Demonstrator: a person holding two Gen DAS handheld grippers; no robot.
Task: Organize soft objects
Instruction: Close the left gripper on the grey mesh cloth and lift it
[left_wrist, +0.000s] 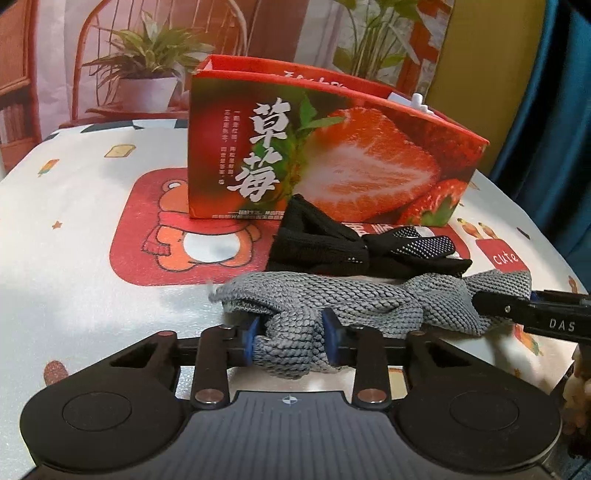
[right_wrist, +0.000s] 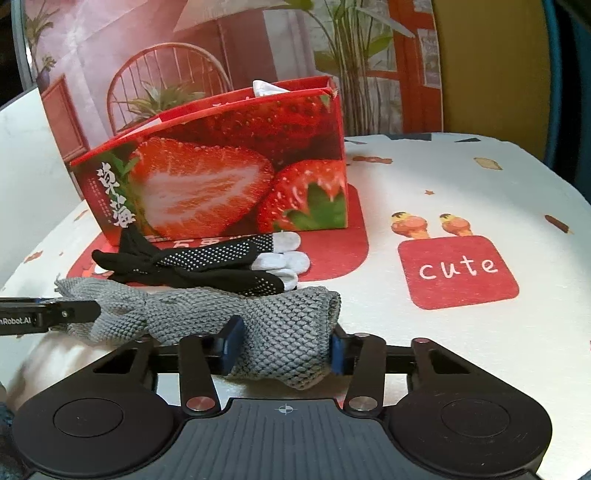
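The knitted gloves (left_wrist: 332, 302) are grey with a coarse woven texture. Behind them the black gloves (right_wrist: 207, 264) carry a grid of small white dots on the palm side, with white fingertips. The box (left_wrist: 325, 155) is red, printed with a sliced strawberry in orange-red and white, whole red strawberries, green leaves and white Chinese characters. The tablecloth (right_wrist: 461, 177) is white with red rounded squares, one reading "cute" in white, an orange cartoon bear and small scattered motifs. Both grippers' pads are blue on black bodies
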